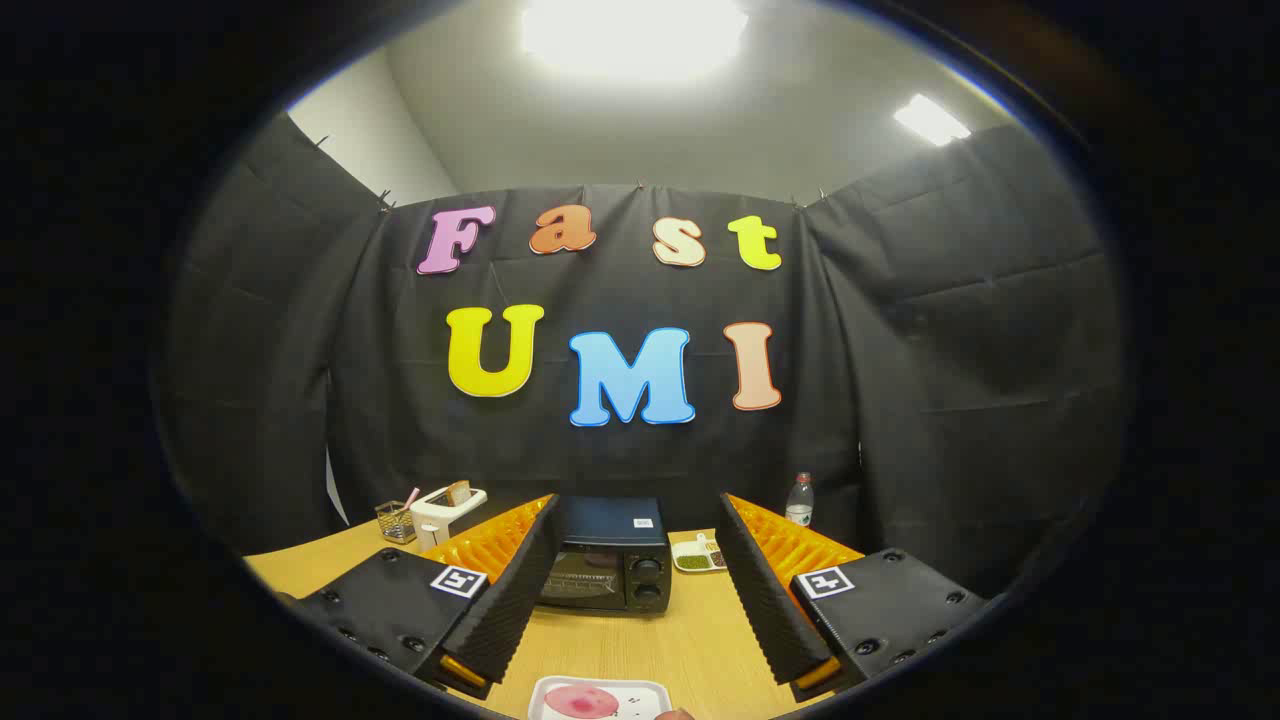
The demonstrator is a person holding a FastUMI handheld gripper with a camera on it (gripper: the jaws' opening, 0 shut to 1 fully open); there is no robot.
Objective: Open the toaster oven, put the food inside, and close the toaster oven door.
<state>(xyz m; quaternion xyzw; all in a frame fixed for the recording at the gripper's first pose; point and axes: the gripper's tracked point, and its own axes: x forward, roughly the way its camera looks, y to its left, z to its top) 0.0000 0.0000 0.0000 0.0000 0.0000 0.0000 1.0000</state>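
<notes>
A black toaster oven point(607, 556) stands on the wooden table point(690, 640) beyond my fingers, its glass door shut and its two knobs on the right side. My gripper point(636, 545) is open, held well above the table with nothing between its fingers. Close under the fingers lies a white tray point(598, 698) with a pink round piece of food point(581, 702) on it. A brown bit point(676, 714) shows at the tray's right corner; I cannot tell what it is.
A white bread toaster point(446, 510) with a slice in it and a wire basket point(396, 522) stand at the back left. A small divided dish point(698, 555) sits right of the oven, with a plastic water bottle point(799, 500) behind it. Black cloth walls close the booth.
</notes>
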